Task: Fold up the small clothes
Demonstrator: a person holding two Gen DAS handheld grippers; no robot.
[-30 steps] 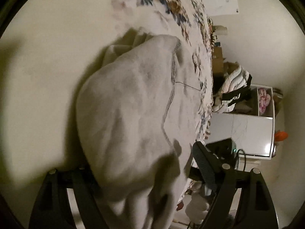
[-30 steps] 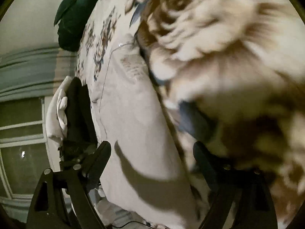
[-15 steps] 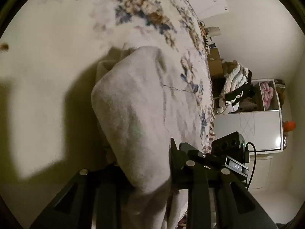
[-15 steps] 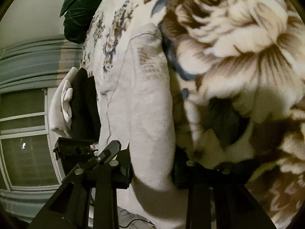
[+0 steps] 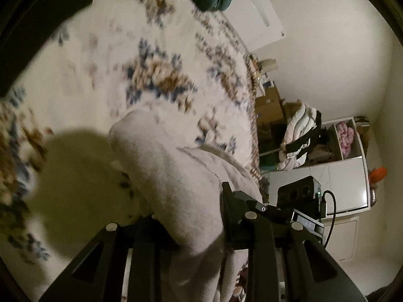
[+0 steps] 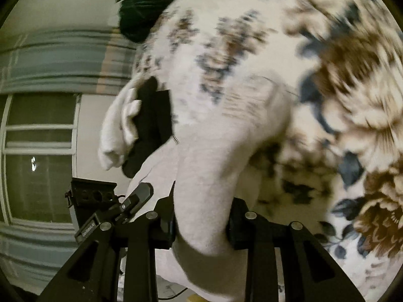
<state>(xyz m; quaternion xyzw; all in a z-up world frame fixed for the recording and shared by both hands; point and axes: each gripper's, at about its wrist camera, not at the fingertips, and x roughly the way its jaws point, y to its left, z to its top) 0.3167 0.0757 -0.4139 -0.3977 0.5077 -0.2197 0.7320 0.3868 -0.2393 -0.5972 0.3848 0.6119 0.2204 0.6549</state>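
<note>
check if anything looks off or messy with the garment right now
Nothing stands out. The pale garment is bunched, pinched by both the left hand-held gripper and the right hand-held gripper over the floral blanket. No tear or stain shows, though blur hides detail.

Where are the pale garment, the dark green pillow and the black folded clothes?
pale garment (image 5: 173, 183): left wrist view, on the bunched fabric above the fingers.
dark green pillow (image 6: 148, 2): right wrist view, on its middle.
black folded clothes (image 6: 153, 123): right wrist view, on the top piece.

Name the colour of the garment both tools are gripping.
Pale grey garment, clearest in the right wrist view.
</note>
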